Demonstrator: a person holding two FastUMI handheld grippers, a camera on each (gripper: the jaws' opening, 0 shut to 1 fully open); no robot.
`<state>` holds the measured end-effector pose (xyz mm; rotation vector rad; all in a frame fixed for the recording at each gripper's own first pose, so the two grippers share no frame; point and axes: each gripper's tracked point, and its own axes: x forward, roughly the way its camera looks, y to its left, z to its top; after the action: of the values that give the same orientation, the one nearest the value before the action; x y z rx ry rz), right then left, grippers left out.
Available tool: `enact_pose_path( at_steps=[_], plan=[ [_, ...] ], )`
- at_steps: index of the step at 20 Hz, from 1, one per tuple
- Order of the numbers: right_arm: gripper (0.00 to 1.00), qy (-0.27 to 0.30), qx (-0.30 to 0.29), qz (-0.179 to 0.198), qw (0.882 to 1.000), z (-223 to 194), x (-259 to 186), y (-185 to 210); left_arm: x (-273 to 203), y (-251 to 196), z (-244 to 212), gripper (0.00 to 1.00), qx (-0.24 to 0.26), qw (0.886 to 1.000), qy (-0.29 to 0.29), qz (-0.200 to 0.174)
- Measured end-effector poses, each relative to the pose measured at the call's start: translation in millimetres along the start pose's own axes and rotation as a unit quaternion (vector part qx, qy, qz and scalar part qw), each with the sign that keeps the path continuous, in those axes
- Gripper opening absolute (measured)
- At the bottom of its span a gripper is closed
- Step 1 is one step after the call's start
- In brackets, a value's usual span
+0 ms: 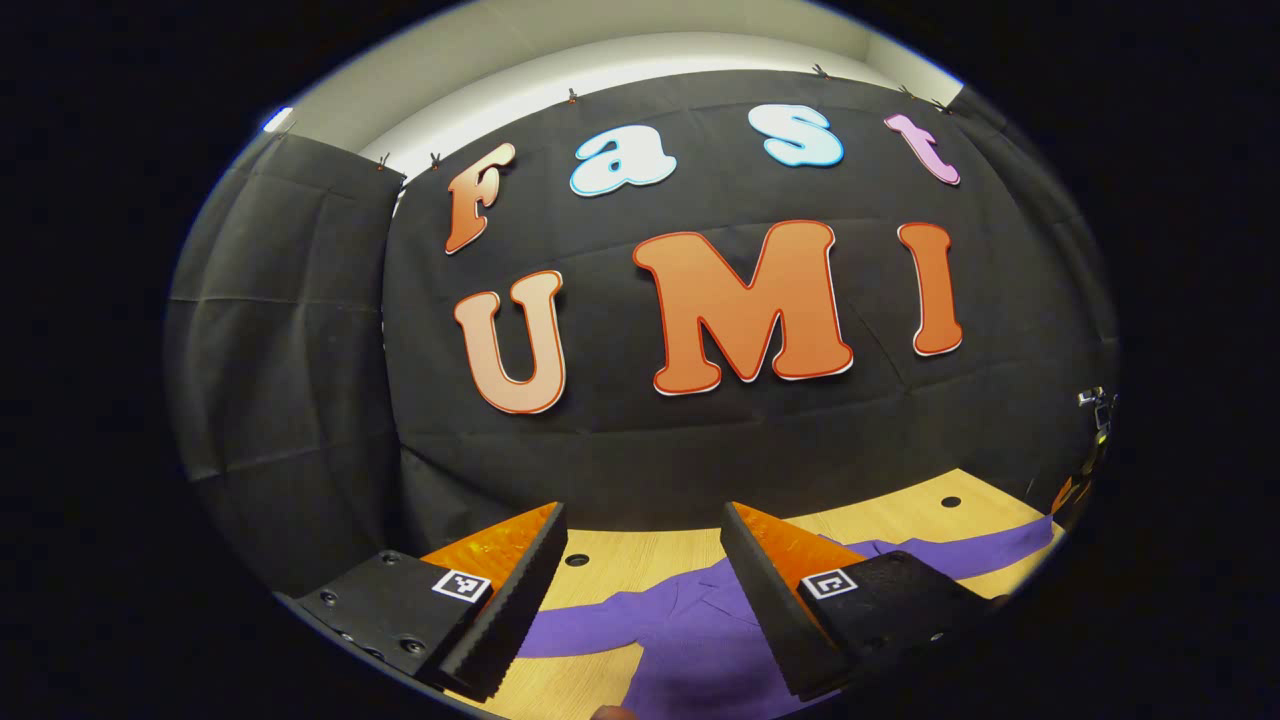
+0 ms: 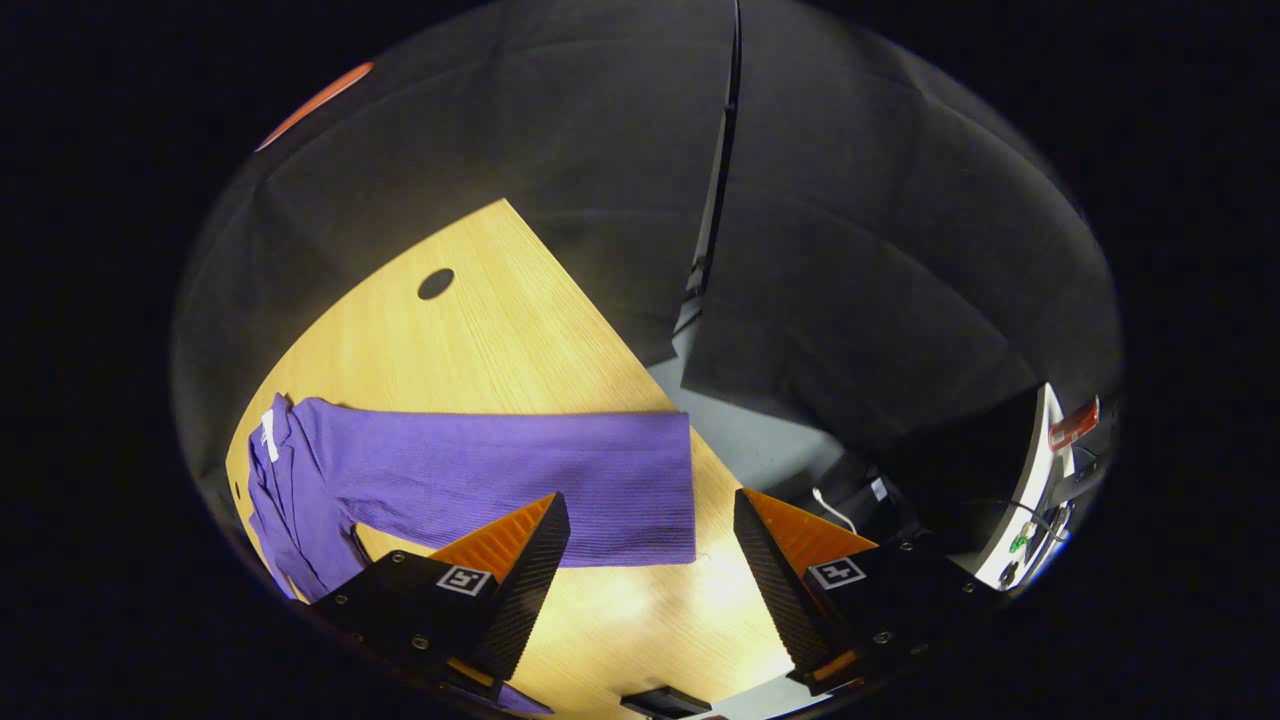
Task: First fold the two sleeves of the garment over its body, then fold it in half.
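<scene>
A booth hung with black cloth is seen around a light wooden counter, whose top is pierced by round dark holes. In the right gripper view one corner of the counter is seen against the cloth, and grey floor is seen past its edge, with some equipment and cables low at the right that cannot be made out clearly.

A purple garment is spread flat on the counter. In the left gripper view its body is seen low in the middle, with one sleeve stretched out to the right along the wood and another part reaching left between the fingers. In the right gripper view a long ribbed sleeve is laid straight across the counter, its cuff end close to the counter's edge, while the body is bunched at the left with a small white tag at the neck.

The left gripper is held open above the garment, its fingers set wide apart with nothing between them but cloth and wood below. The right gripper is likewise open, its fingers spread over the bare wood just beside the cuff; whether the left finger touches the sleeve cannot be told. No fold is seen in either sleeve.
</scene>
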<state>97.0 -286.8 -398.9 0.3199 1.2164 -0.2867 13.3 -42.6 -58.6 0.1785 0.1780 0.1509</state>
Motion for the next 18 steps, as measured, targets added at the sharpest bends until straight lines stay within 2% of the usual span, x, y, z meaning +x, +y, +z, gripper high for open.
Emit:
enact_pose_path(
  at_steps=[5, 9, 10, 12, 15, 17, 18],
  plan=[
    [0.99, 0.069, -0.002, 0.0, 0.998, -17, 34, -1, -3, -8, -9, 0.96, 0.016, 1.0, 0.014, 0.002],
    [0.98, 0.086, 0.013, 0.022, 0.996, -16, 49, 12, -6, -12, -16, 0.96, 0.018, 0.999, 0.029, 0.005],
    [1.0, 0.091, 0.013, 0.021, 0.996, -16, 53, 10, -7, -14, -19, 0.96, 0.017, 0.999, 0.033, 0.005],
    [0.94, 0.1, 0.016, 0.023, 0.995, -18, 56, 10, -5, -17, -22, 0.96, 0.017, 0.999, 0.039, 0.004],
    [0.93, 0.111, 0.022, 0.033, 0.993, -21, 61, 16, -5, -18, -21, 0.96, 0.019, 0.999, 0.043, 0.007],
    [0.89, 0.109, 0.007, 0.02, 0.994, -20, 65, 13, -8, -15, -24, 0.96, 0.019, 0.999, 0.049, 0.011],
    [0.85, 0.111, 0.0, 0.004, 0.994, -21, 66, 8, -8, -14, -25, 1.0, 0.018, 0.998, 0.051, 0.012]
  ],
)
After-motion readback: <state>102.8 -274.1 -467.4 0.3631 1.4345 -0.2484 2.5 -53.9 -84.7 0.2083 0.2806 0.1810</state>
